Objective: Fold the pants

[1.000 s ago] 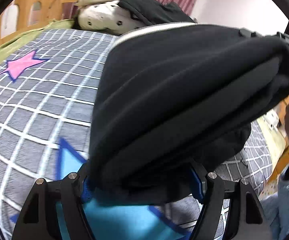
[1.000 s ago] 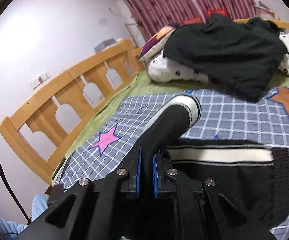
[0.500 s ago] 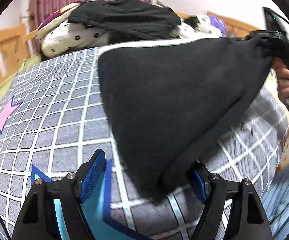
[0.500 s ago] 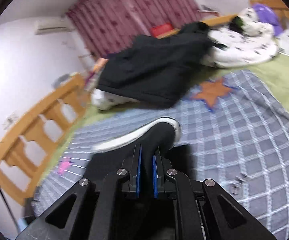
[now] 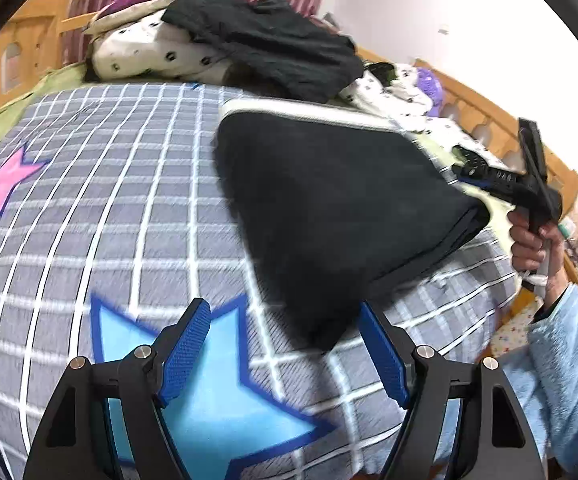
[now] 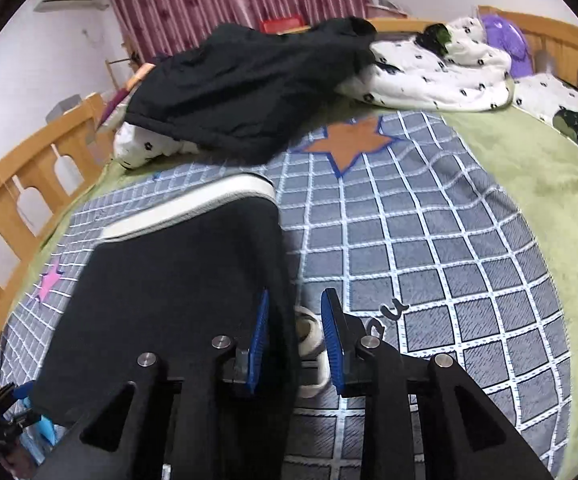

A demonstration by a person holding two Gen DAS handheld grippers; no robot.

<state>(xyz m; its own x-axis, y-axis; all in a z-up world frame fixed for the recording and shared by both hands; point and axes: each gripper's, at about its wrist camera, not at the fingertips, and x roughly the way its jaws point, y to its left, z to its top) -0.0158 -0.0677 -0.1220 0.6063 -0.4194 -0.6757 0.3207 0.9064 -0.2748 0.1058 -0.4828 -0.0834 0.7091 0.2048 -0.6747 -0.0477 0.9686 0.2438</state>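
My folded black pants with the white side stripe (image 5: pixel 329 208) lie flat on the grey quilt with the white grid and coloured stars (image 5: pixel 109 208), and I place everything else from them. The stripe runs along their far edge, towards the heap of crumpled black clothing (image 5: pixel 265 44) that sits on white bedding with small black spots (image 5: pixel 149 52), beyond the pants at the head of the bed.

My left gripper (image 5: pixel 285 350) hovers just short of the pants' near corner with its blue-padded fingers (image 5: pixel 187 344) spread wide; nothing is between them but the quilt's light blue star (image 5: pixel 209 392) below.

My right gripper (image 6: pixel 293 338) is at the pants' other end. Its jaws have just been opening and now stand slightly apart. The pants' edge (image 6: pixel 285 280) hangs in the gap against the left pad, with daylight beside the right one, so nothing is clamped. From the left wrist view, my right hand (image 5: pixel 533 240) grips that tool's handle just beyond the pants' right corner, its fluffy pale blue sleeve (image 5: pixel 561 360) below. An orange star (image 6: pixel 349 144) lies between the pants and the black heap.
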